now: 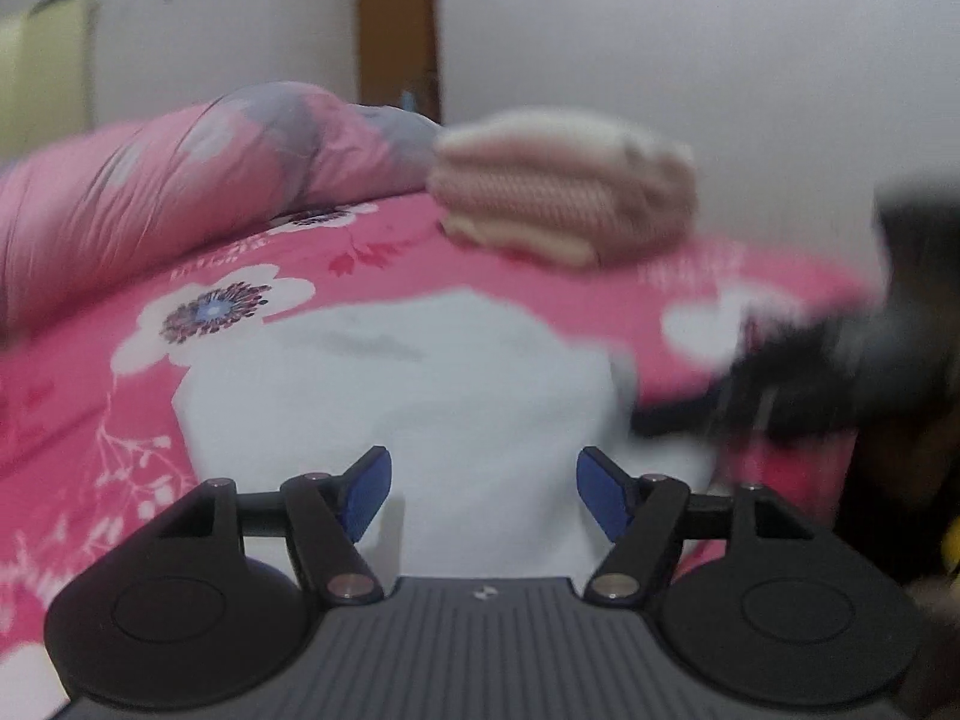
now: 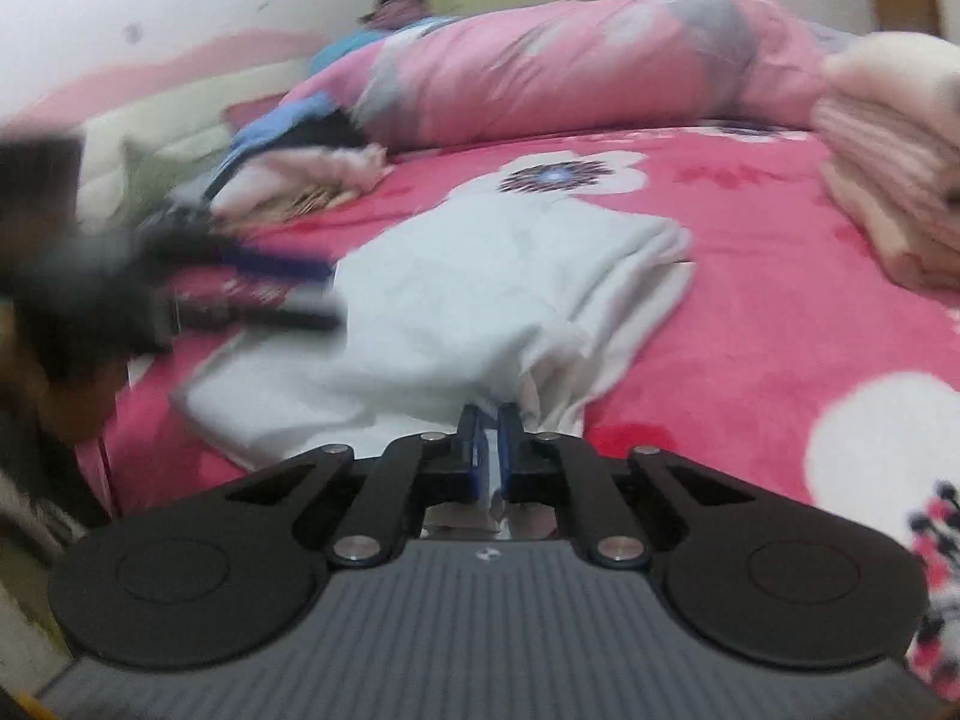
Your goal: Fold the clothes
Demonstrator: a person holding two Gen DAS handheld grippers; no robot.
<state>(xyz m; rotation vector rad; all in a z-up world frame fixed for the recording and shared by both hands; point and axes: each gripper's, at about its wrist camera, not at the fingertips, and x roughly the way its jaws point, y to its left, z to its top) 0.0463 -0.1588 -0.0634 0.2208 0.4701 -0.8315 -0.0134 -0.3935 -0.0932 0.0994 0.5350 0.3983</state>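
Note:
A white garment (image 1: 396, 396) lies partly folded on the pink flowered bedspread (image 1: 78, 420). My left gripper (image 1: 483, 495) hovers over its near edge, blue pads wide apart and nothing between them. In the right wrist view the same white garment (image 2: 480, 294) bunches toward me, and my right gripper (image 2: 489, 438) is shut on its near edge, cloth pinched between the blue pads. The left gripper (image 2: 270, 294) shows there as a dark blur at the garment's left side. The right gripper (image 1: 798, 372) shows blurred at the right in the left wrist view.
A stack of folded pink and cream clothes (image 1: 558, 192) sits at the far side of the bed, seen also as the stack (image 2: 894, 168) at right. A rolled pink quilt (image 2: 540, 60) lies along the back. A heap of loose clothes (image 2: 288, 180) lies at the left.

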